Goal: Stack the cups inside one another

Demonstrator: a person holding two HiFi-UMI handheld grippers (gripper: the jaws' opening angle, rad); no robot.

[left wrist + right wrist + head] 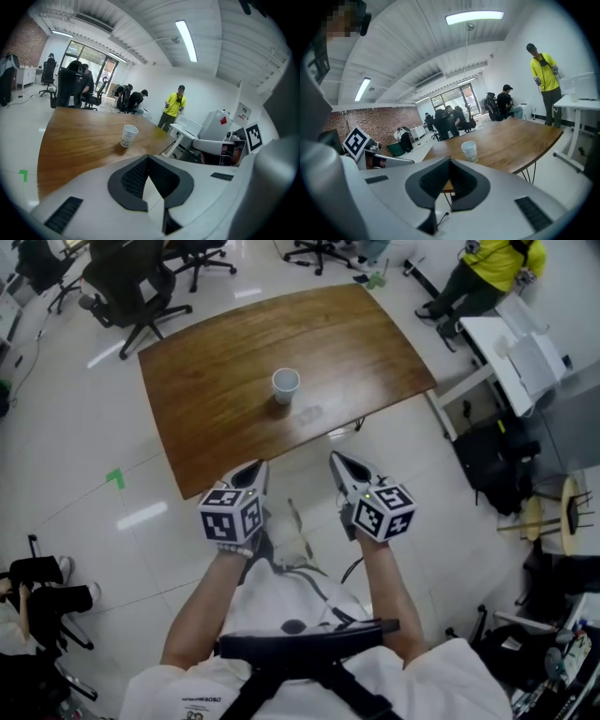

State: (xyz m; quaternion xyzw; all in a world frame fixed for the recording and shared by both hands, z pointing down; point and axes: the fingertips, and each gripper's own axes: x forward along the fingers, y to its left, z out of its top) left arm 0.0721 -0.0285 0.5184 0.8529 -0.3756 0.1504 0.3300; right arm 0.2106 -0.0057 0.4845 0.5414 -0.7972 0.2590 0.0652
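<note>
A single white paper cup (285,383) stands upright near the middle of the brown wooden table (216,381); I cannot tell whether more cups sit inside it. Both grippers hang in the air off the table's near edge, well short of the cup. My left gripper (258,466) has its jaws together and nothing between them; in its own view the left gripper (148,157) has the cup (129,135) ahead of it. My right gripper (335,458) is likewise shut and empty, and the right gripper view has the right gripper (450,160) facing the cup (469,151).
Black office chairs (131,287) stand beyond the table's far left corner. A white desk (511,352) and a person in a yellow top (487,268) are at the right. Green tape (115,478) marks the floor. Seated people (133,101) are far behind the table.
</note>
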